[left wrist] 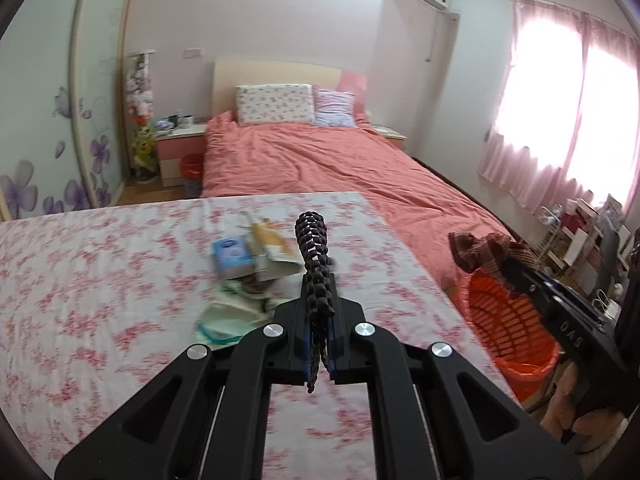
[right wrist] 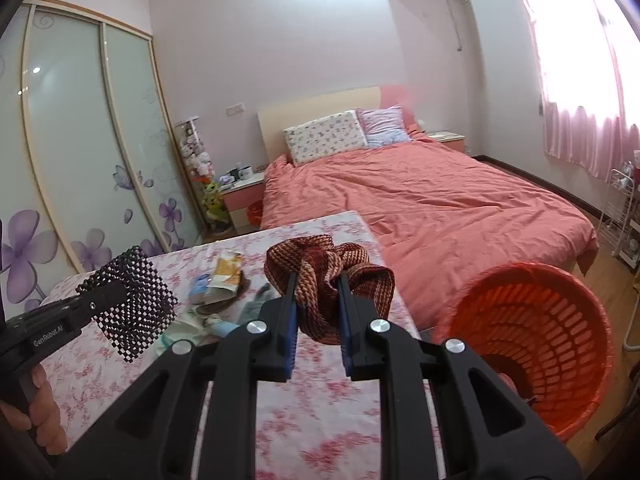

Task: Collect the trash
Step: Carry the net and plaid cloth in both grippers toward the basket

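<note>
My left gripper (left wrist: 316, 280) is shut on a black mesh mat (left wrist: 314, 256), seen edge-on here and flat in the right wrist view (right wrist: 128, 304), held above the floral-covered table (left wrist: 100, 280). My right gripper (right wrist: 318, 300) is shut on a red-brown woven cloth (right wrist: 328, 276), also in the left wrist view (left wrist: 486, 254), held by the table's right edge beside the orange basket (right wrist: 532, 344). A trash pile lies mid-table: a blue packet (left wrist: 232, 258), a yellow-white wrapper (left wrist: 272, 248) and pale green cloth (left wrist: 228, 312).
The orange basket (left wrist: 508, 328) stands on the floor right of the table. A bed with a salmon cover (left wrist: 340, 160) lies beyond. A wardrobe with purple flowers (right wrist: 80, 160) is left; a white rack (right wrist: 620, 216) and curtained window are right.
</note>
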